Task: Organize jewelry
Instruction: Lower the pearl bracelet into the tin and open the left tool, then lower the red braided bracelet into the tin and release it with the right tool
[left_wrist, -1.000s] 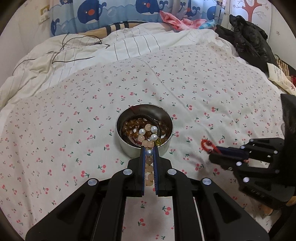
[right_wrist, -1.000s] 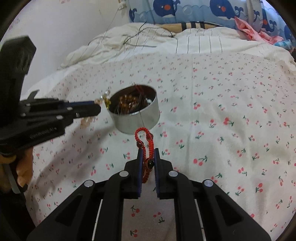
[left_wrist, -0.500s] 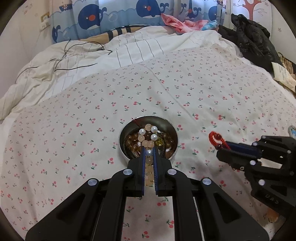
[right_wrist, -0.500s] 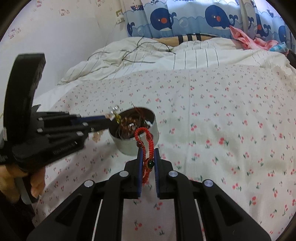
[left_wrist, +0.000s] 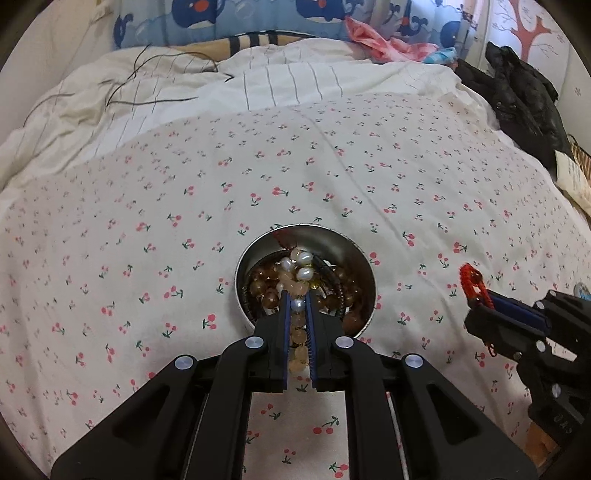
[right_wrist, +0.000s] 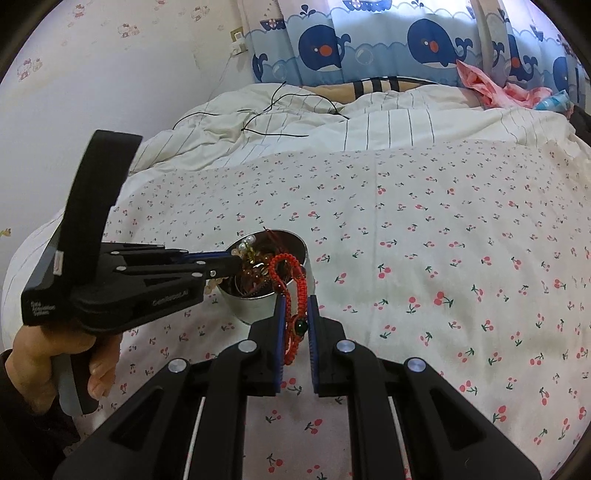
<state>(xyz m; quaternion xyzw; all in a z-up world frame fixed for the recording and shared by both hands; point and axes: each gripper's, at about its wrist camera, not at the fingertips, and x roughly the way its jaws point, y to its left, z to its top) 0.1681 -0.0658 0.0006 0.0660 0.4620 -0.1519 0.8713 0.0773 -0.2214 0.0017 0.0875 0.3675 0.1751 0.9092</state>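
Clamping pale pearl-and-peach beads (left_wrist: 297, 291) over steel tin (left_wrist: 355, 254), left tool (left_wrist: 297, 303), right tool (right_wrist: 295, 301) pinching red braided cord (right_wrist: 300, 286)

Whale-print curtain (right_wrist: 369, 48), black jacket (left_wrist: 524, 99) and black cable (left_wrist: 147, 81) beyond the cherry-print sheet (left_wrist: 332, 177).

My feeds are evenly lit, soft and fairly bright, with daylight seeming to filter through the whale-print curtain (right_wrist: 388, 48) at the far end. Shadows on the cherry-print sheet (left_wrist: 147, 229) are faint, with only mild shading under the tools. The metal tin (left_wrist: 354, 254) shows a pale sheen on its inner wall, no harsh glare. Both pictures bulge with fisheye distortion, corners black. The centres look sharp; toward the rims detail softens, and colours run slightly washed and cool.
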